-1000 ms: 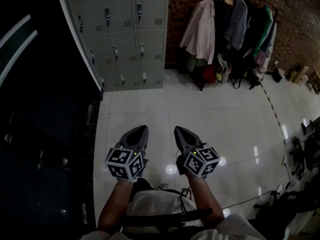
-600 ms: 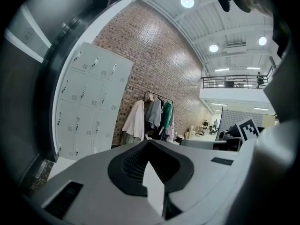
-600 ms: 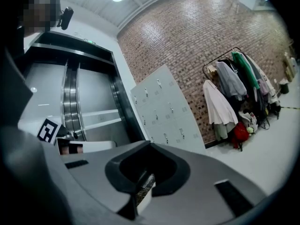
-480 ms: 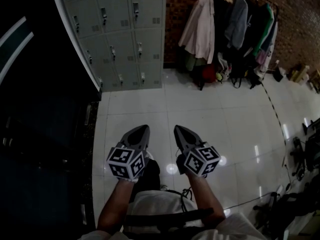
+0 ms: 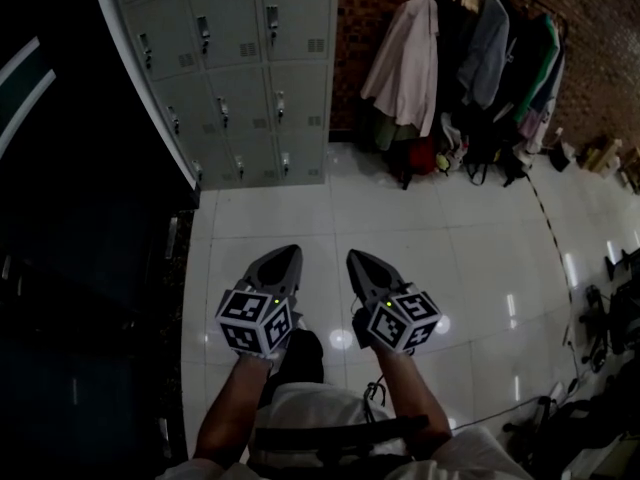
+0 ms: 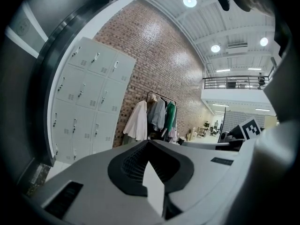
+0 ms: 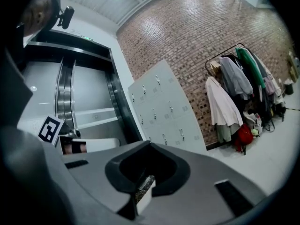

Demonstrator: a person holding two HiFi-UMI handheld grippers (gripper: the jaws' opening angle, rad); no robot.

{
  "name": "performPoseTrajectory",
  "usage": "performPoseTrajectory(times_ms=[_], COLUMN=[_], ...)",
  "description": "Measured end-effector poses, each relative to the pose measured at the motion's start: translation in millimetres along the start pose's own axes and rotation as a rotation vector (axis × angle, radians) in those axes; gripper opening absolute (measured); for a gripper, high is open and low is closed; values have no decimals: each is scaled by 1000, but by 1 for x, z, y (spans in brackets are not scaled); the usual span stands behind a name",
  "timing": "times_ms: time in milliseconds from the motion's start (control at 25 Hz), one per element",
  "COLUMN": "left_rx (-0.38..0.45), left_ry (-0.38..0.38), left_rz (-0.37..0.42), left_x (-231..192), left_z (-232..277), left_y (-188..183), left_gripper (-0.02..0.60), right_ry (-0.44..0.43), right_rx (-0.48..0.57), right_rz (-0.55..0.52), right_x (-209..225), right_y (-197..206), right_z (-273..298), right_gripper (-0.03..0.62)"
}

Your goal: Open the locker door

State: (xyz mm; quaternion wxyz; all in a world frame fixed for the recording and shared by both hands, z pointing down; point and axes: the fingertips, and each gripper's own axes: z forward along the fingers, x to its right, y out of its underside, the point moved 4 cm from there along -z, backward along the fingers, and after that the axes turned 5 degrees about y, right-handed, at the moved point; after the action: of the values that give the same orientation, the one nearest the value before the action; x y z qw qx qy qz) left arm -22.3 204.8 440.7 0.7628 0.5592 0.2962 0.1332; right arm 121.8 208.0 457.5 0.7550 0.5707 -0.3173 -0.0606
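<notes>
A bank of grey lockers (image 5: 240, 68) with small handles stands against the brick wall at the far left, all doors closed. It also shows in the left gripper view as the lockers (image 6: 89, 97) and in the right gripper view as the lockers (image 7: 164, 109). Both grippers are held side by side low over the white tile floor, well short of the lockers. My left gripper (image 5: 285, 258) has its jaws together with nothing between them, and so has my right gripper (image 5: 357, 260). Their own views show the same for the left gripper (image 6: 149, 142) and the right gripper (image 7: 149, 143).
A clothes rack (image 5: 470, 68) full of jackets stands against the brick wall right of the lockers, with bags at its foot. A dark glass wall (image 5: 90, 268) runs along the left. Cables and equipment (image 5: 600, 308) lie at the right edge of the glossy tile floor (image 5: 440, 238).
The view has drifted a little, the lockers sliding slightly left in the picture. A dark leg has come into sight between the forearms. Both grippers keep their pose.
</notes>
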Motion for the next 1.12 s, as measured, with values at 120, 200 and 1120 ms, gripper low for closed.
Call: performPoseTrajectory(times_ms=[120,200,1120], left_rx=[3,8,32], left_ry=[-5,-9,-47], left_rz=[-5,-7,-18], left_x=[-20,-36,-210], left_z=[19,33,158], left_y=[-8,-17,-117], left_gripper=[-2,-2,-2], right_ry=[-2,-3,-36], right_rx=[-7,-10,8], right_rz=[0,-2,-43], right_x=[10,16,41], right_y=[-6,-13,-89], right_z=[27,47,266], right_gripper=[3,3,3])
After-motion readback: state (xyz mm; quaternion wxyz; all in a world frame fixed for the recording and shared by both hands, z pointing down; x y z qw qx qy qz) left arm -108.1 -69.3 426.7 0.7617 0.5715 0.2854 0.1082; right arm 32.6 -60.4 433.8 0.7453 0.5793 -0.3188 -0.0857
